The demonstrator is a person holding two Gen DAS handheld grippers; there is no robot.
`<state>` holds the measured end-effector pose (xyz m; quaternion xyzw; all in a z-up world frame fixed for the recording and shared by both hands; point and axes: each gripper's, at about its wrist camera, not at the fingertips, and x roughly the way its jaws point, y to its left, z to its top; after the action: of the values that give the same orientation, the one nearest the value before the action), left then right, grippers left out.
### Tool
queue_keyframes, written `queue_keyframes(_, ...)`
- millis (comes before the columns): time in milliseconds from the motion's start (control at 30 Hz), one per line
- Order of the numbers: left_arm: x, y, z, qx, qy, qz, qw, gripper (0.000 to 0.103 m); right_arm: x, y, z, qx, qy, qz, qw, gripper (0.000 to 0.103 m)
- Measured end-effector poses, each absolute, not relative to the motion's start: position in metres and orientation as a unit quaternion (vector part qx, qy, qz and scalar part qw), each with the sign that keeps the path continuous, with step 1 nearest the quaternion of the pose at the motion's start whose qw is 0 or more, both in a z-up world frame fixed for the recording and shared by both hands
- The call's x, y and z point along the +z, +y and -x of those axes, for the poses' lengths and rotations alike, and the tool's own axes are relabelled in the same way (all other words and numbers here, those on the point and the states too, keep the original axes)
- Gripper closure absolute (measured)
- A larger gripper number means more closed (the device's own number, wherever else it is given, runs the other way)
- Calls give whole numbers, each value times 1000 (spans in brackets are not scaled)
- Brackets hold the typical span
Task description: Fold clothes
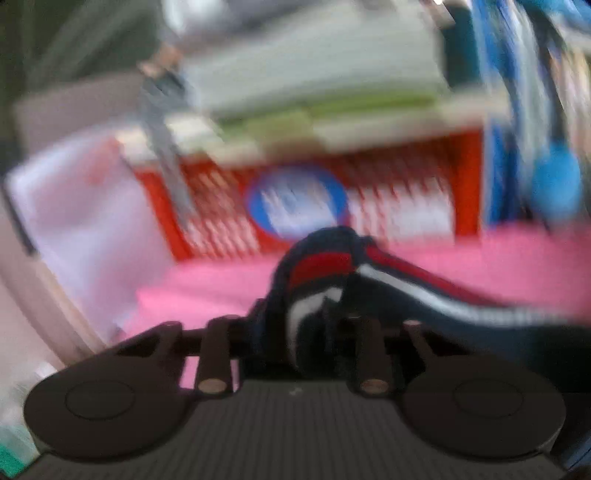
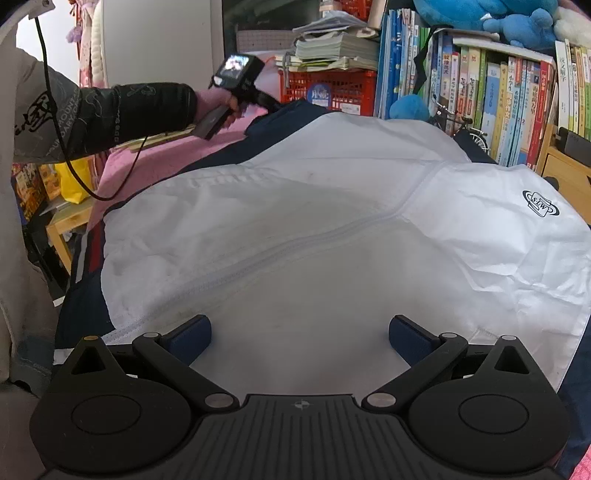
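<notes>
Left hand reaches out far across the bed in a black sleeve, holding the left gripper tilted slightly down at the far edge of the jacket. Left wrist view is badly motion-blurred, but its jaws sit close together with a bunched navy, red and white striped fold of the jacket pinched between them. Right gripper hovers low over the near part of the garment, angled down, fingers spread wide with nothing between them, only white cloth below. Right view gives the whole layout: jacket lies spread with white lining up, zipper seam running diagonally, a small printed logo at right, navy shell showing at the edges, all on a pink blanket. Left view adds only the close grip and the striped trim. Behind: red crate with a round blue label, stacked papers on top, bookshelf packed with books, blue plush toys above. A black cable hangs from the left arm.
</notes>
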<state>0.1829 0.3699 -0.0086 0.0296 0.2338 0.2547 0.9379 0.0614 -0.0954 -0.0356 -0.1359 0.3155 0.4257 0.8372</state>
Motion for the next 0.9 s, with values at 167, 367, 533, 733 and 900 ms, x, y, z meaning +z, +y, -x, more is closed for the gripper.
queue_keyframes(167,30,427,-159,392,140,59,907,85,-35,-96,-61,426,315,137,837,0)
queue_keyframes(367,-10,477,-162,430,254,164,850,81,-35,-97,-62,426,315,137,837,0)
queue_keyframes(533,-25,458,-154,396,258,141,870,62,-35,-97,-61,426,315,137,837,0)
queue_keyframes(733,19,421,-127,360,154,126,911,38,-35,-96,-62,427,315,138,836,0)
queue_keyframes(900,39,387,-115,282,181,113,935,25,-34,-96,-62,428,315,139,836,0)
